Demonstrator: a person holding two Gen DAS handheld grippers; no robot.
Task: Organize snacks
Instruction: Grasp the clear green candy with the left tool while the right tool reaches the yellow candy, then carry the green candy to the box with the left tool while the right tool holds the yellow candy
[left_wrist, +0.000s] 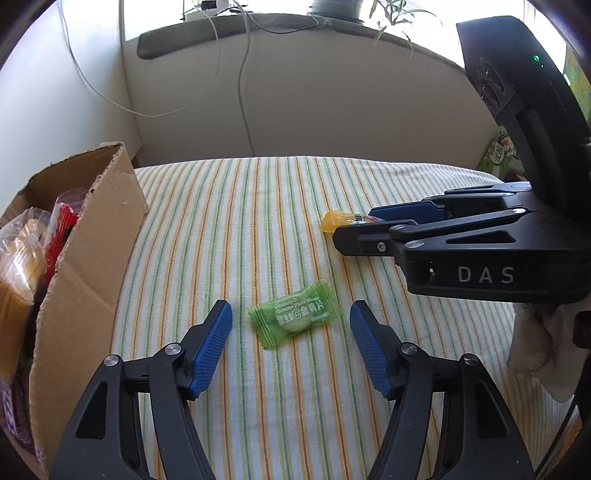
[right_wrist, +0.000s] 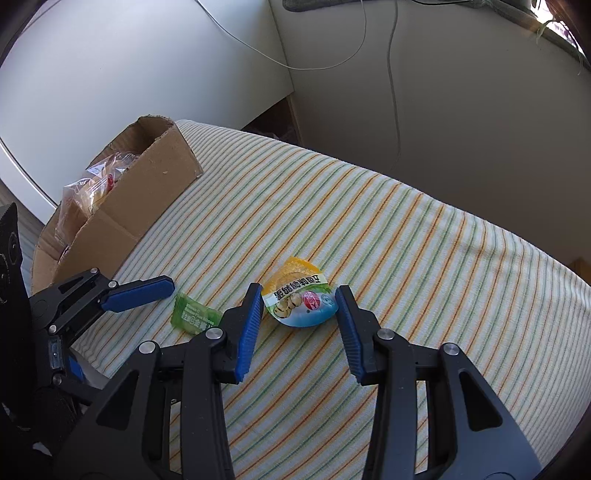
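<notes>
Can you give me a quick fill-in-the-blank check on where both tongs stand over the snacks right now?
1. The left tongs straddle a candy whose wrapper is ____ in colour.
2. The right tongs have a pad on either side of the yellow ____ cup.
3. The snacks already sorted lie in a ____ box at the left.
4. The cloth under the snacks is patterned with ____.

Missing words: green; jelly; cardboard; stripes

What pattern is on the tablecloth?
Thin stripes of orange, green and yellow on a white tablecloth; the right wrist view shows it best.
</notes>
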